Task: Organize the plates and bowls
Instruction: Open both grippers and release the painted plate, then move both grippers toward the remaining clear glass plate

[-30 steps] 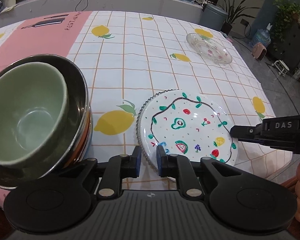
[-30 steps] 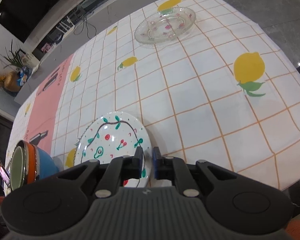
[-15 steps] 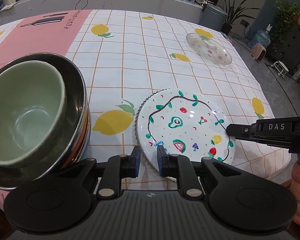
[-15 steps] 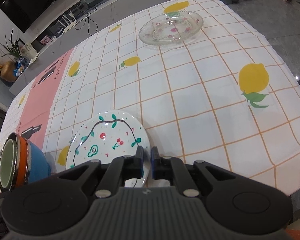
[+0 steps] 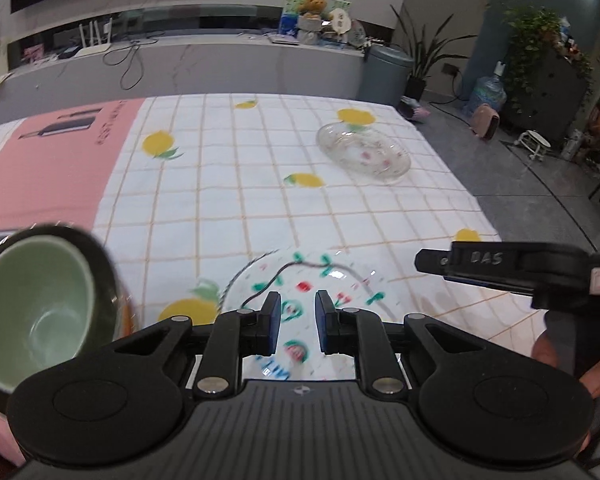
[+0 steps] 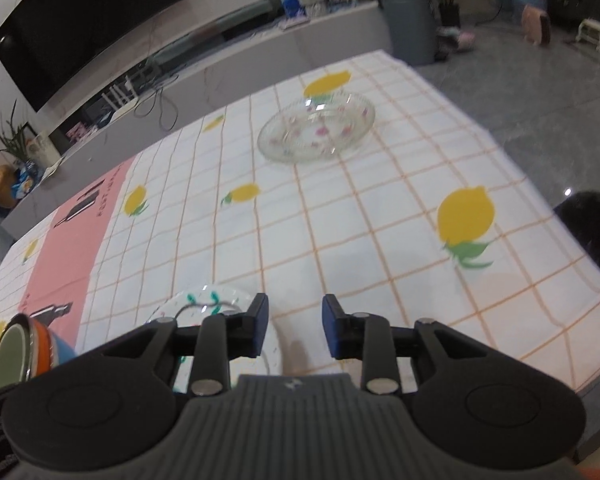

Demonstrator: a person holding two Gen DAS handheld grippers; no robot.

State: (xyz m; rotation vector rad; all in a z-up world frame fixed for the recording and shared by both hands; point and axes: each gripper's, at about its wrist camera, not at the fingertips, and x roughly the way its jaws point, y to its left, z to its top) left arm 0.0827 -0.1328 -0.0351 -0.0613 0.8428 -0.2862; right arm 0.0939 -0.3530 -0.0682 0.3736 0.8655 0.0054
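Opening just now, the right gripper (image 6: 293, 327) is standing with its blue pads apart and nothing between them; only the checked tablecloth with yellow lemons (image 6: 340, 220) is showing in the gap. Its left pad is hanging just over the right edge of the white round plate painted with fruits (image 6: 204, 300), but the pads are not pressing on this plate.

The left gripper (image 5: 296, 322) is keeping a narrow gap between its blue pads. The painted plate (image 5: 332, 276) is showing through this gap and is lying on the cloth below, near the front edge of the table. The picture is blurred there, so I cannot tell if the pads are touching the plate; nothing seems to be pinched between them.

At the near left, the pale green ceramic bowl (image 5: 32, 312) is sitting inside a dark metal bowl (image 5: 100, 248), on top of an orange and a blue bowl in one stack (image 6: 50, 340).

At the far right of the table, the clear glass plate with small pink flowers (image 6: 316, 130) is lying alone, well apart from both grippers. In the left wrist view one black finger of the right gripper is reaching in from the right, above the cloth, with a person's fingers (image 5: 560, 360) behind it.
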